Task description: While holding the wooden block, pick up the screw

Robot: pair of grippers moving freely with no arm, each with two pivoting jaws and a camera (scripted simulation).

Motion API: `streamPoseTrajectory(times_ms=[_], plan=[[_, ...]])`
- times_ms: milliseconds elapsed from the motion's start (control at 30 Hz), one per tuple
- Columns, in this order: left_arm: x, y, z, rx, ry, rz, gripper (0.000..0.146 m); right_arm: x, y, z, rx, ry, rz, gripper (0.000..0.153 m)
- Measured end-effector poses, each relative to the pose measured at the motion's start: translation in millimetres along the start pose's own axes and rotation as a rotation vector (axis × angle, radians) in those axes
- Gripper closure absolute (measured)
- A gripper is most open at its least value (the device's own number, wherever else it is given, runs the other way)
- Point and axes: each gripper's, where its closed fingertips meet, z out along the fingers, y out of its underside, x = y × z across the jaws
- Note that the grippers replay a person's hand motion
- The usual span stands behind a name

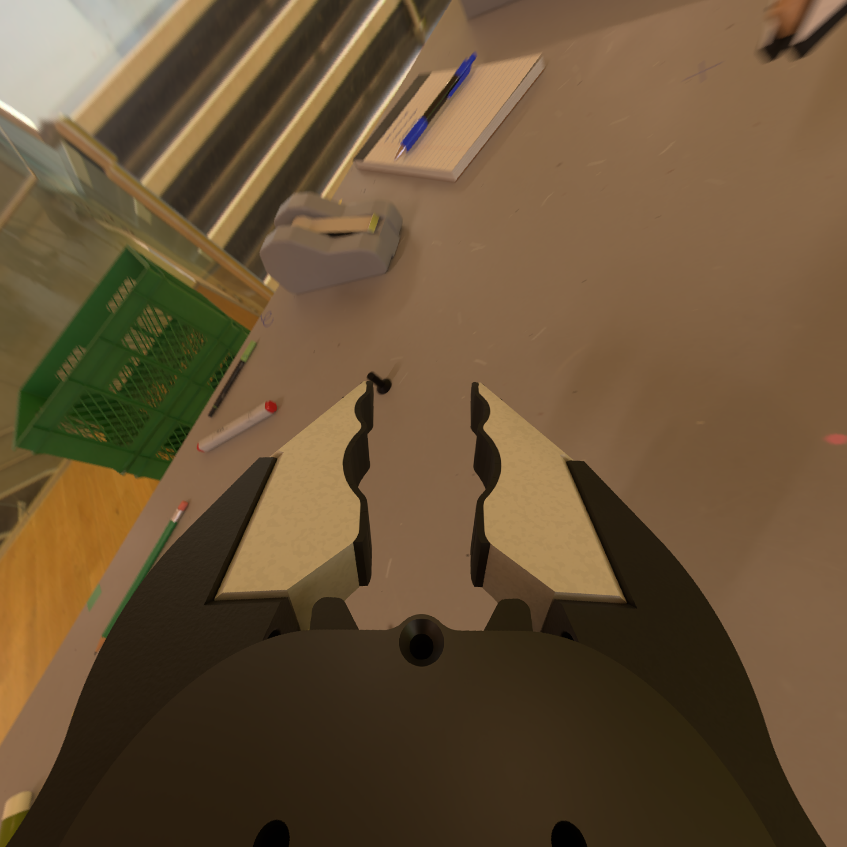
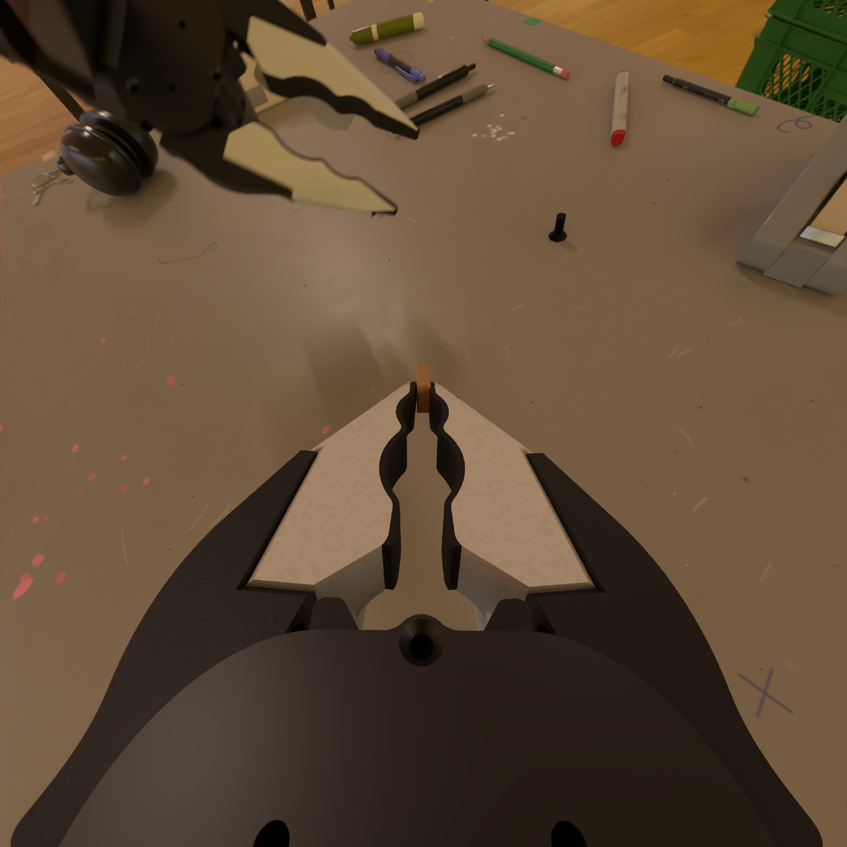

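Right gripper: clenched on wooden block, frame centre, kept aloft | left gripper: released, lining up | screw: head-down on table, beside its left fingertip.

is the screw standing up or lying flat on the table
Standing: the screw rests on its wide head, shank pointing up, alone on the table.

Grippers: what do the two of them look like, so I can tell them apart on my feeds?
Nearly identical. The left gripper and right gripper each have a rounded dark brown-black body with a recessed screw hole, and two tapering fingers faced with speckled cream panels and edged by wavy black pads. No cables or markings show.
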Motion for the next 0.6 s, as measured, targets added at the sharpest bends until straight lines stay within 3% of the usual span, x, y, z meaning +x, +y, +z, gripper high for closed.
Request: streamPoseTrajectory(times_ms=[233, 433, 600], plan=[[-46.2, 37.2, 60.7, -0.117, 0.032, -0.065, 0.121, 5.2, 8.3, 2.9, -0.004, 0.030, -0.007, 0.148], [-49.9, 56.9, 111.8, -0.213, 0.125, -0.083, 0.120, 10.4, 9.5, 0.7, 0.014, 0.037, 0.003, 0.148], [-43.1, 61.2, 125.6, -0.230, 0.175, -0.074, 0.120, 15.1, 14.3, -0.3, 0.018, 0.036, 0.018, 0.148]])
